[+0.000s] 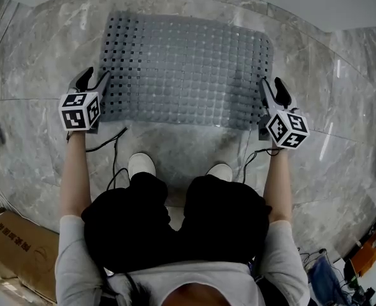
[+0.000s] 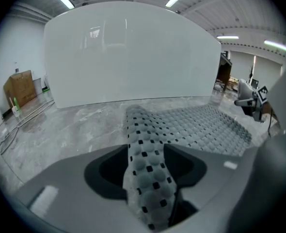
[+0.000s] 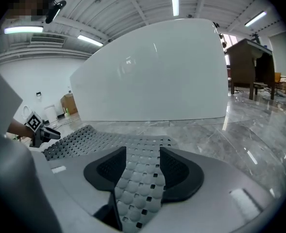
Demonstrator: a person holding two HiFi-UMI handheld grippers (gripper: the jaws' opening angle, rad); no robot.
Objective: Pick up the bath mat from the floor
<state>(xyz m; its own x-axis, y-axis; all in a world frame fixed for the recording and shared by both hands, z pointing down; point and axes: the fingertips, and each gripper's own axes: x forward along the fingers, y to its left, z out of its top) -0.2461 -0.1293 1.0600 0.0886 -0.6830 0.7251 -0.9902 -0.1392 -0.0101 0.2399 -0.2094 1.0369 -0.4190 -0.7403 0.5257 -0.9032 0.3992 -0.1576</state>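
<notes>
The grey bath mat [image 1: 185, 69], studded and full of square holes, lies spread on the marble floor in the head view. My left gripper [image 1: 94, 78] is at the mat's left edge and my right gripper [image 1: 274, 88] at its right edge. In the left gripper view a raised fold of the mat [image 2: 148, 178] runs between the jaws, with a gap beside it, so the left gripper [image 2: 145, 171] is open. In the right gripper view the mat's edge [image 3: 138, 188] lies loosely between the dark pads [image 3: 179, 171] of the open right gripper [image 3: 140, 171].
A white bathtub wall [image 2: 133, 57] stands just beyond the mat. The person's white shoes [image 1: 141, 164] are at the mat's near edge, with black cables [image 1: 115, 152] beside them. A cardboard box [image 1: 16, 247] sits at the lower left. Furniture [image 3: 249, 67] stands far right.
</notes>
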